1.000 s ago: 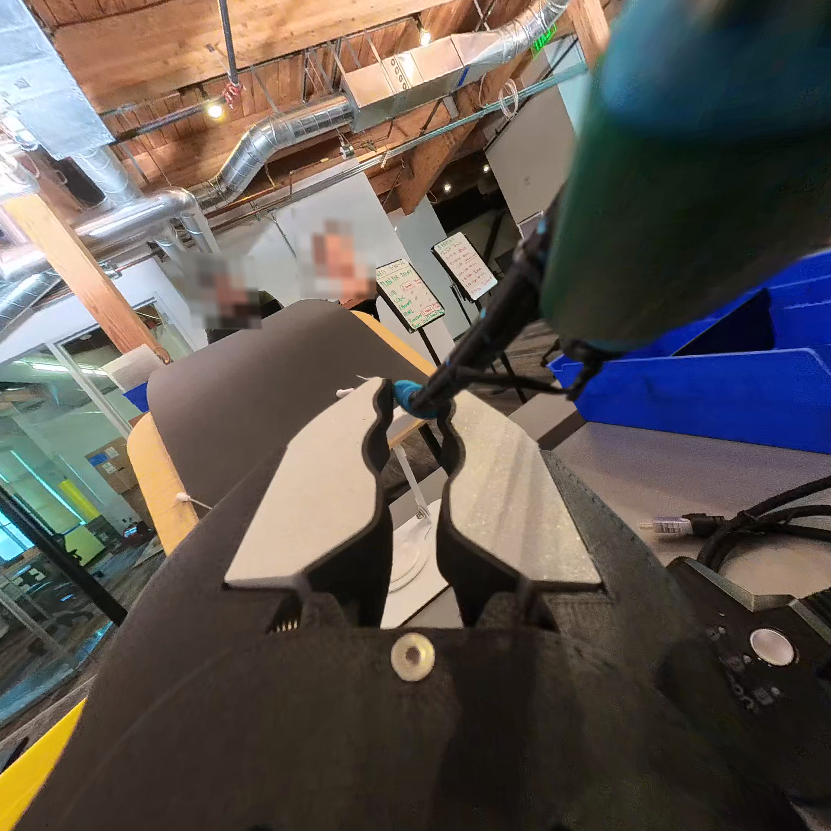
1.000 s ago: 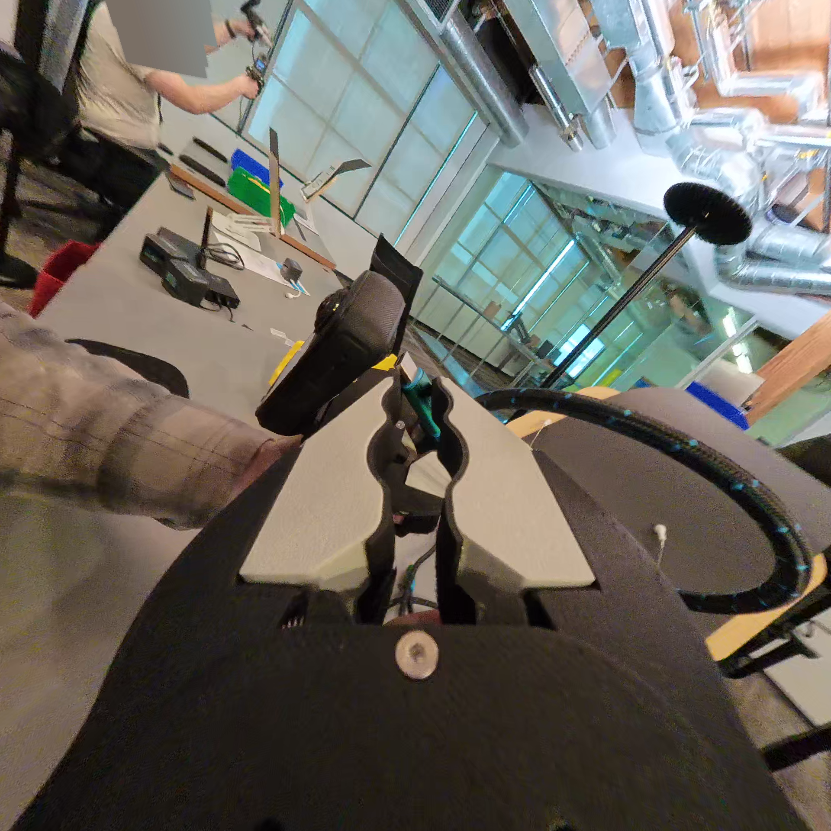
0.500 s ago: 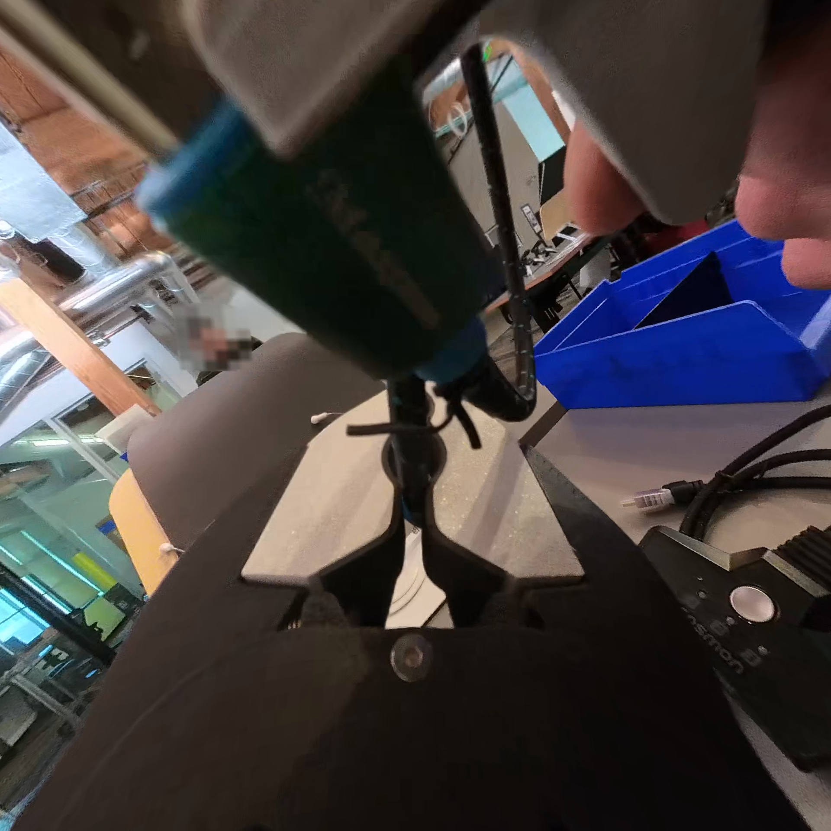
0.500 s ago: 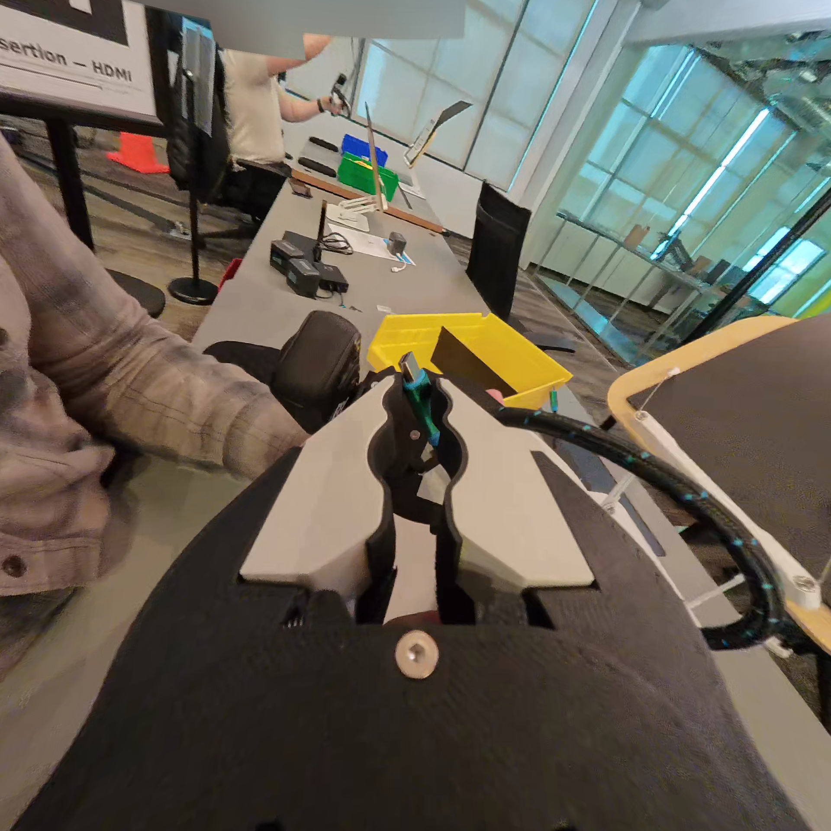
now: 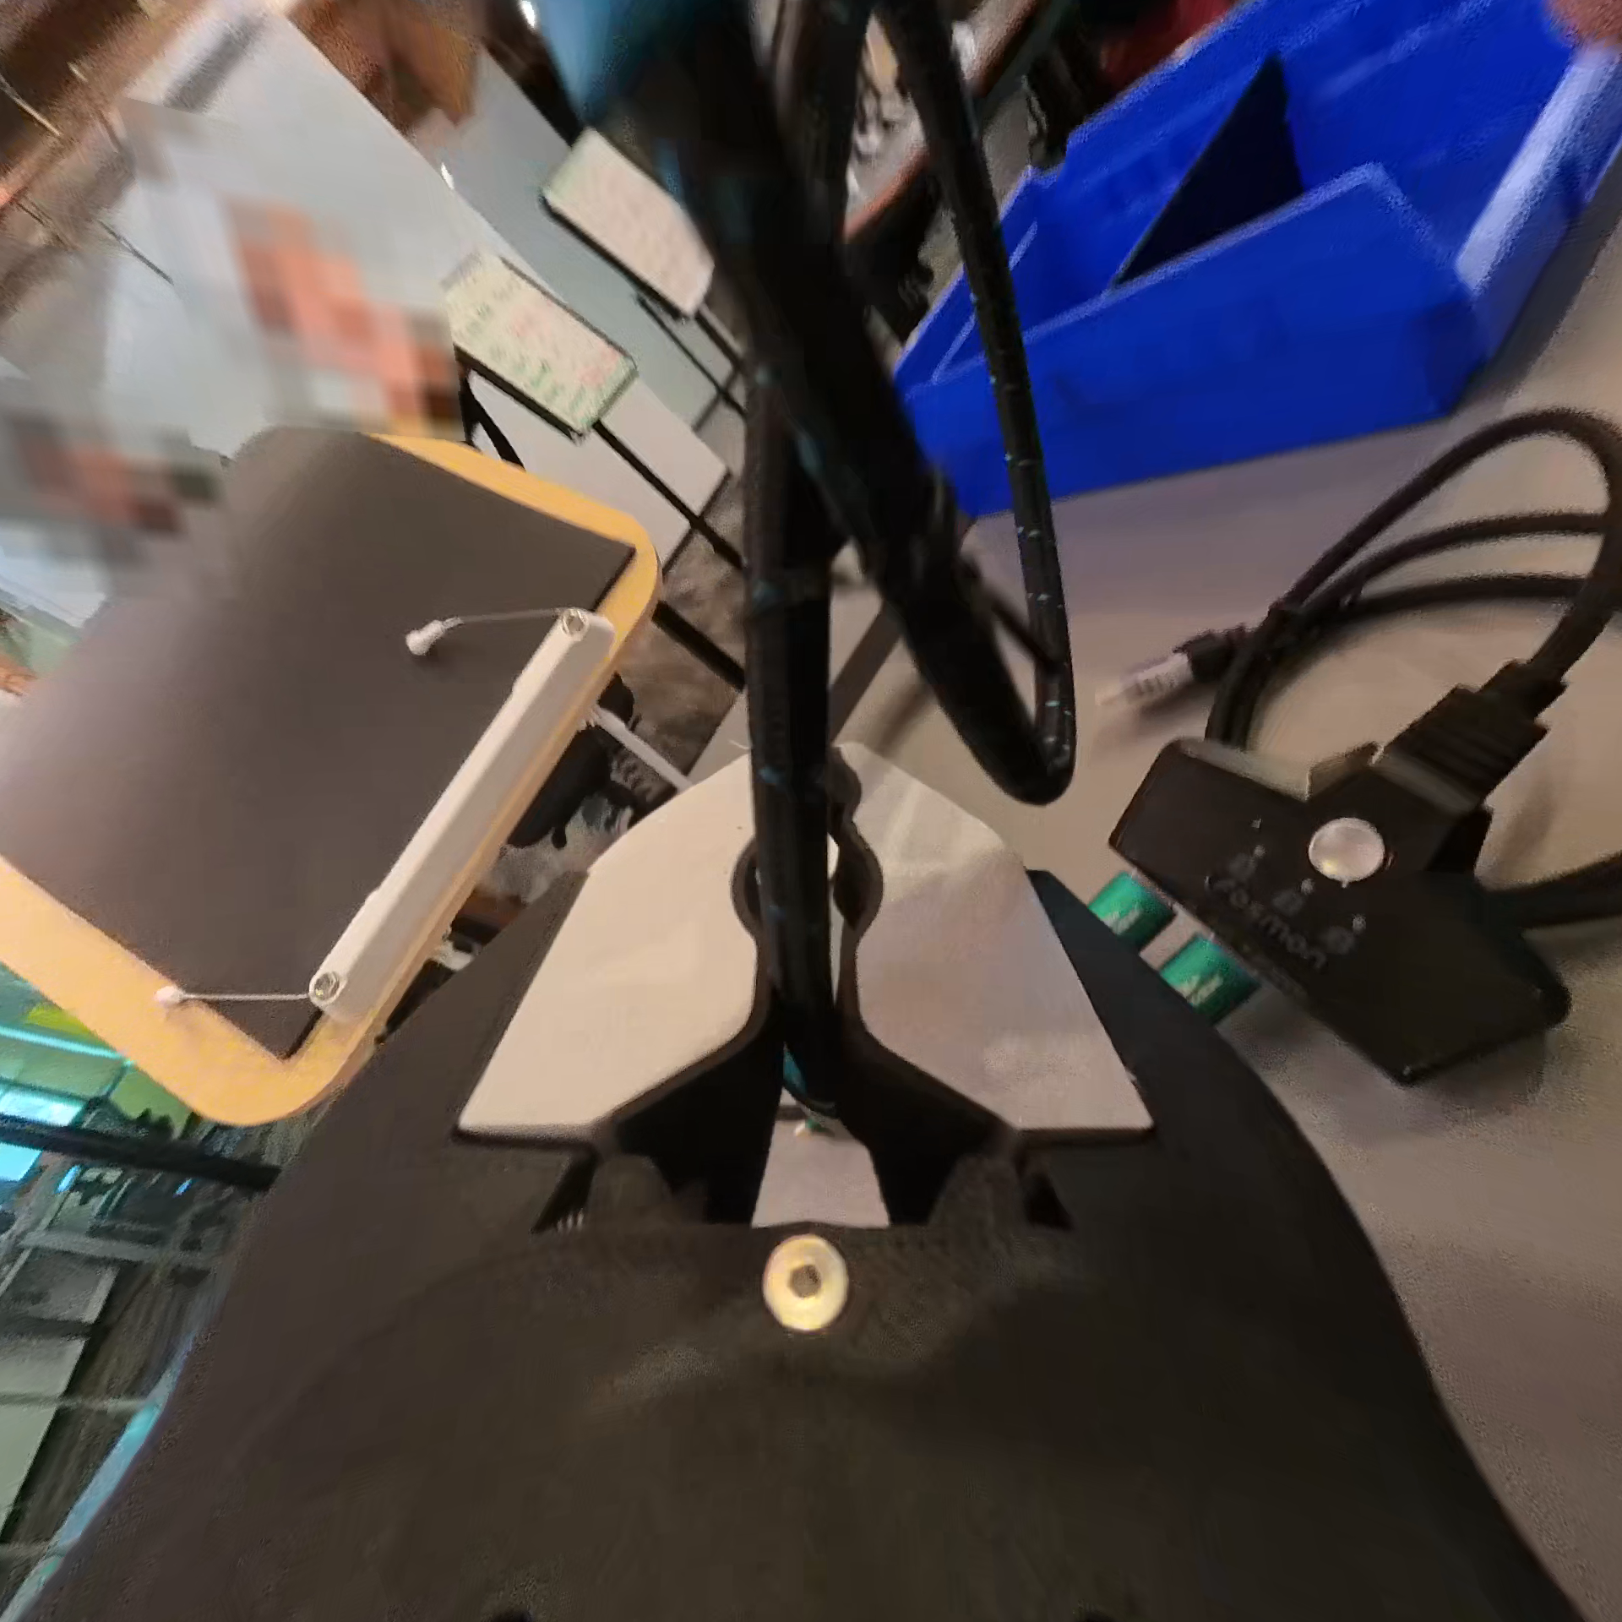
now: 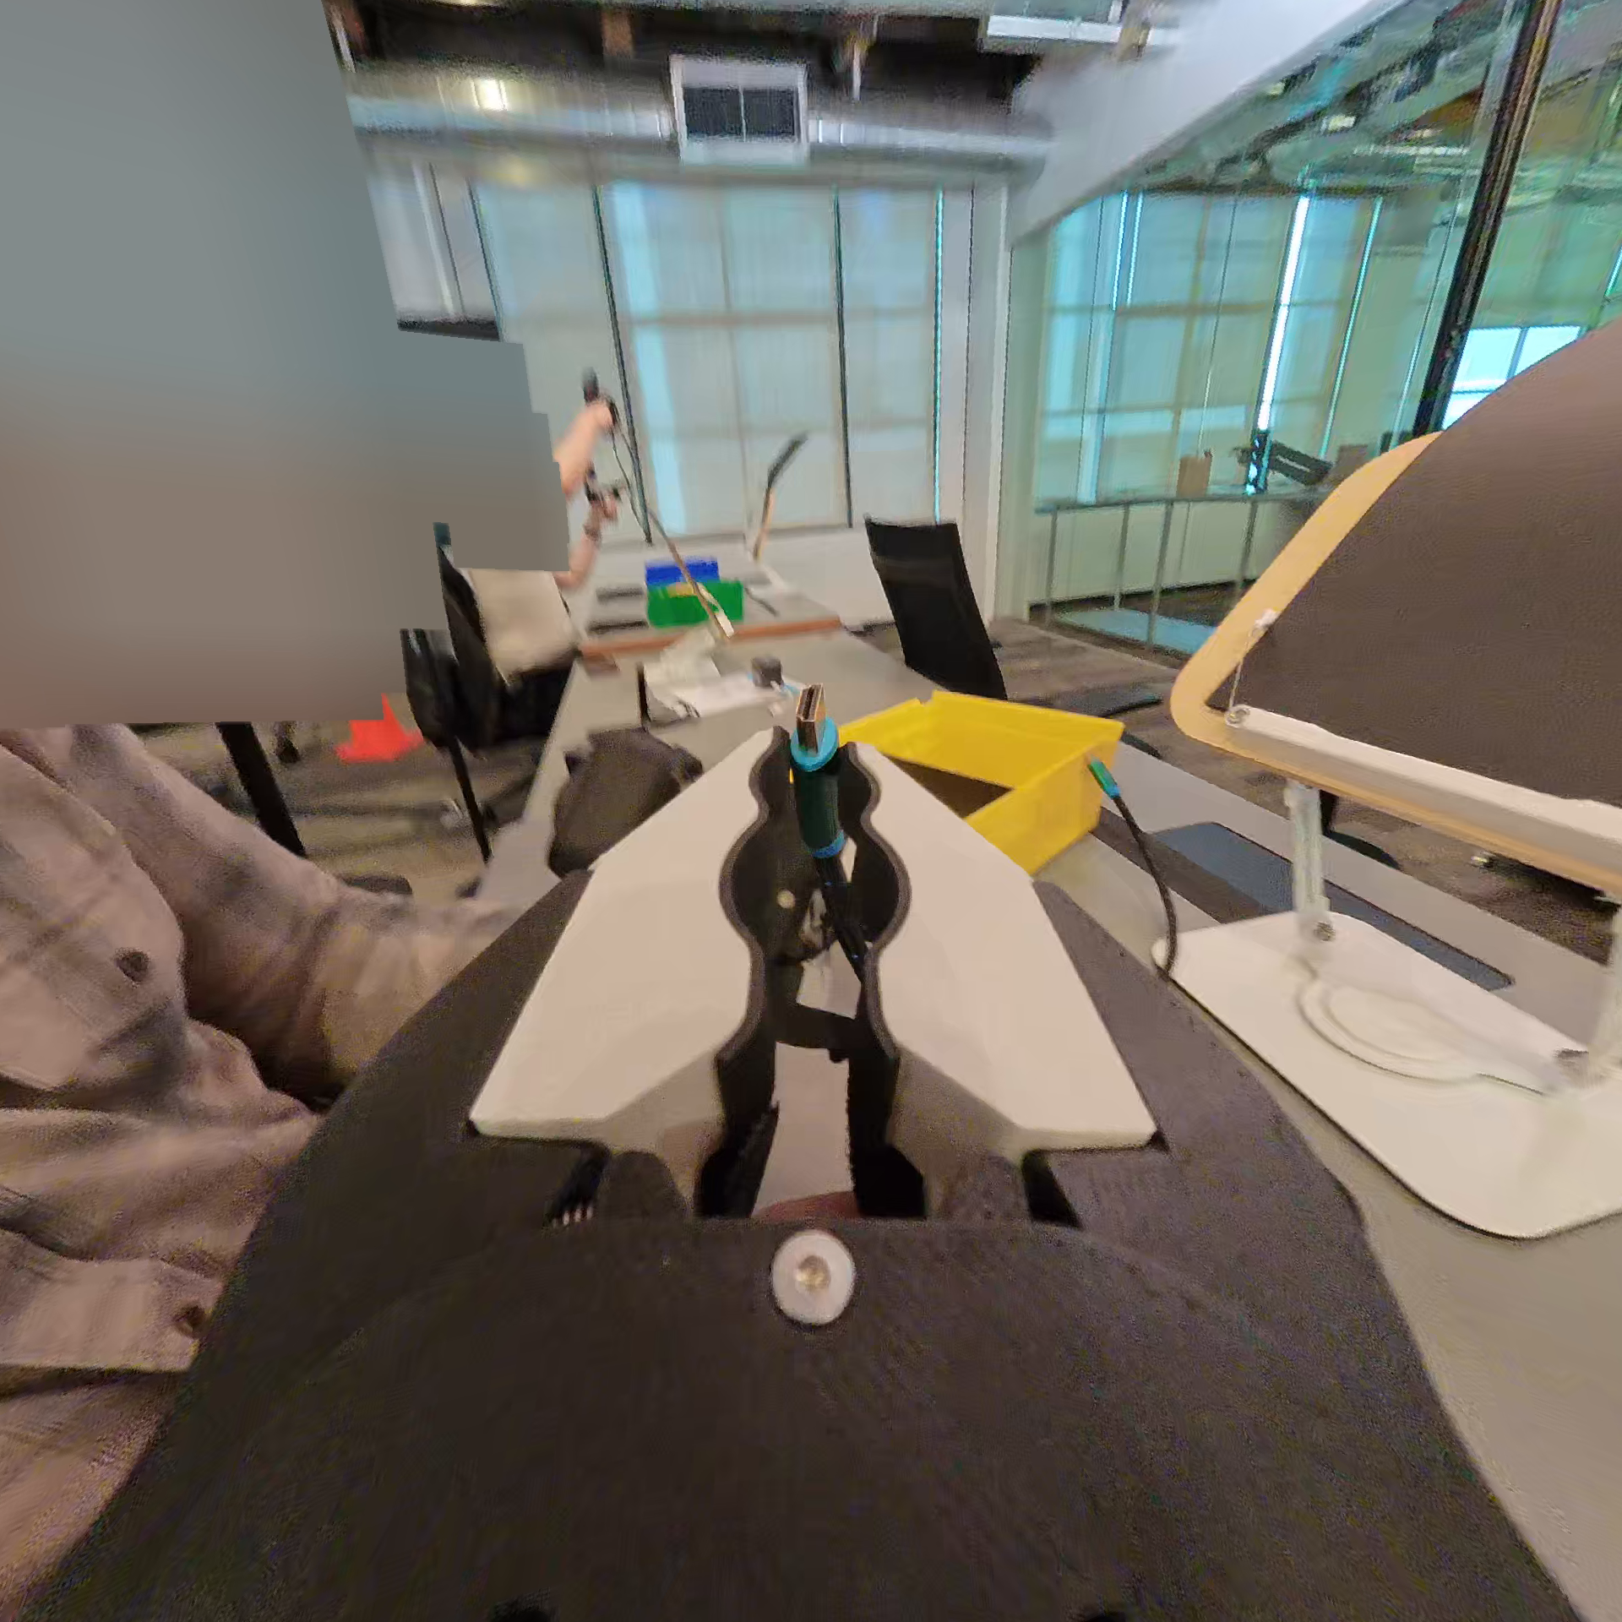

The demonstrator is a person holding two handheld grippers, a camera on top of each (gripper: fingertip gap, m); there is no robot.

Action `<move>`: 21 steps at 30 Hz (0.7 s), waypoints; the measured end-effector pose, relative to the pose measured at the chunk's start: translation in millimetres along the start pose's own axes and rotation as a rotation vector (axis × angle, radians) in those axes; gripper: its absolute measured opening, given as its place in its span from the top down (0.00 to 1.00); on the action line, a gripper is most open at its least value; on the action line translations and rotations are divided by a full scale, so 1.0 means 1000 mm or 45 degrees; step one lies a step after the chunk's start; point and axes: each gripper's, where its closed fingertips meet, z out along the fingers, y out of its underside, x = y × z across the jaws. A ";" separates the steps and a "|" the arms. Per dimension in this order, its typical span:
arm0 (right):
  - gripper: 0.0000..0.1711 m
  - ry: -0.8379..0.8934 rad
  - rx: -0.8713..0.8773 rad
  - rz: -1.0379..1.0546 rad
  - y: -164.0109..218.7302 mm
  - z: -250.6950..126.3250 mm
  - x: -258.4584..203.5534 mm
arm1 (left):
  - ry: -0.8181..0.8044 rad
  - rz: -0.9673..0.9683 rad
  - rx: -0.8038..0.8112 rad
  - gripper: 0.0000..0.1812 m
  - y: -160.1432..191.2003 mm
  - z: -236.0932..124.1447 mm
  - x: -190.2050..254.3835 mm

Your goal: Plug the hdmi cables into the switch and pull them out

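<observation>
The braided cable [image 5: 781, 614] runs off the top edge in the left wrist view, its upper length smeared by motion. The switch [image 5: 1334, 913] hides the front ends of two green plugs [image 5: 1167, 939] (ports unseen). The blue bin [image 5: 1229, 263] is cropped at the right edge.

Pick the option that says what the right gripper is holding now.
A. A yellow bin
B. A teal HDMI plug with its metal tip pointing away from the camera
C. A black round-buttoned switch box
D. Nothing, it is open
B: in the right wrist view the right gripper is closed on the teal HDMI plug, metal tip pointing forward beyond the fingertips.
</observation>
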 end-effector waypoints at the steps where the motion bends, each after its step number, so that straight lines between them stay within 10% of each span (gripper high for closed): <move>1: 0.96 -0.005 0.058 0.046 -0.004 -0.005 0.002 | 0.004 0.017 -0.036 0.96 0.005 0.001 -0.001; 14: 0.96 0.232 0.578 0.121 -0.064 -0.093 0.010 | -0.058 0.061 -0.225 0.96 0.053 -0.002 -0.034; 21: 0.96 0.204 0.387 -0.096 -0.044 -0.094 -0.038 | -0.157 0.035 -0.184 0.97 0.057 0.000 -0.051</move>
